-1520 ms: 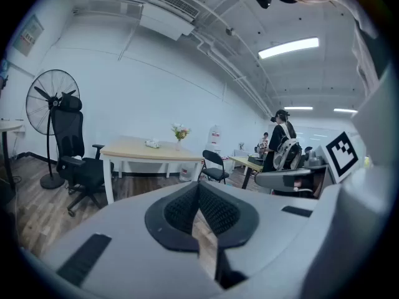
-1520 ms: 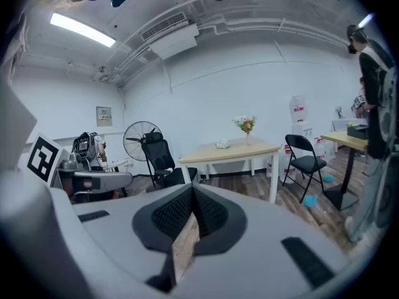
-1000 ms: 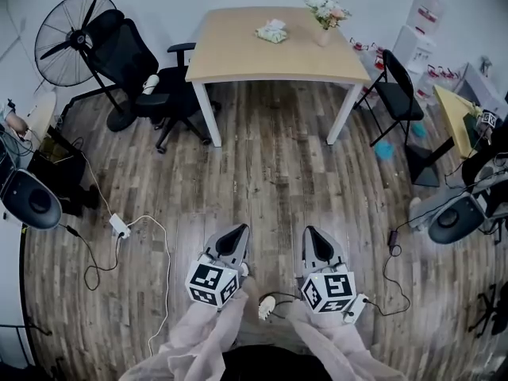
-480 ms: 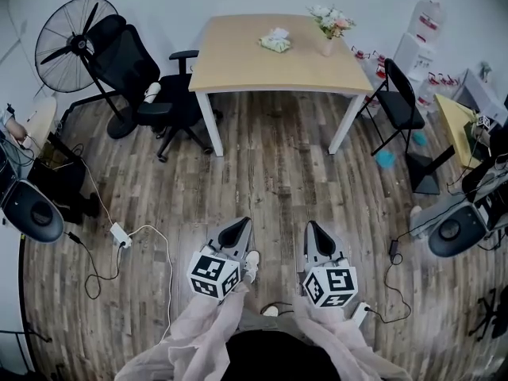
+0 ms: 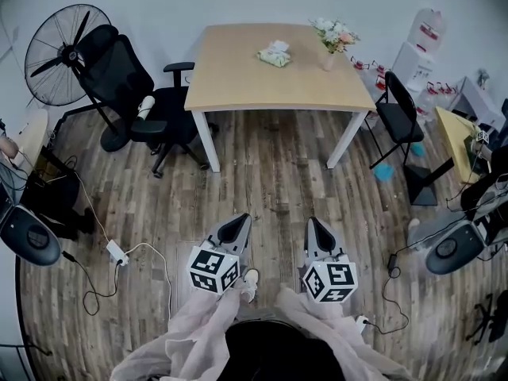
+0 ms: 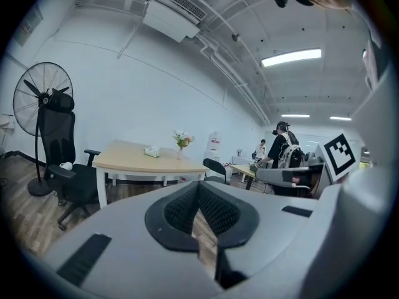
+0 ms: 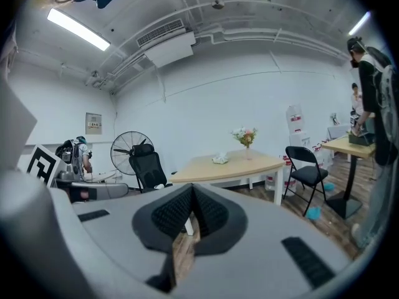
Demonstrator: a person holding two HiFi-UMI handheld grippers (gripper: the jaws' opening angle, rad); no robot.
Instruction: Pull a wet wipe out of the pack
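Note:
The wet wipe pack [image 5: 275,54] lies on the far part of the light wooden table [image 5: 238,78], well ahead of both grippers. It shows small in the left gripper view as the wipe pack [image 6: 151,151] and in the right gripper view as the wipe pack [image 7: 220,159]. My left gripper [image 5: 239,223] and right gripper [image 5: 313,225] are held side by side over the wooden floor, pointing at the table. The left gripper [image 6: 198,186] has its pads together with nothing between them. The right gripper [image 7: 192,189] is likewise shut and empty.
A vase of flowers [image 5: 334,36] stands on the table's right corner. A black office chair [image 5: 131,82] and a standing fan [image 5: 57,50] are at the left, a black folding chair [image 5: 399,98] at the right. Cables and a power strip [image 5: 117,252] lie on the floor.
The person has walked toward the table, so it sits lower and nearer in the head view. Both grippers have travelled forward with the person, still shut.

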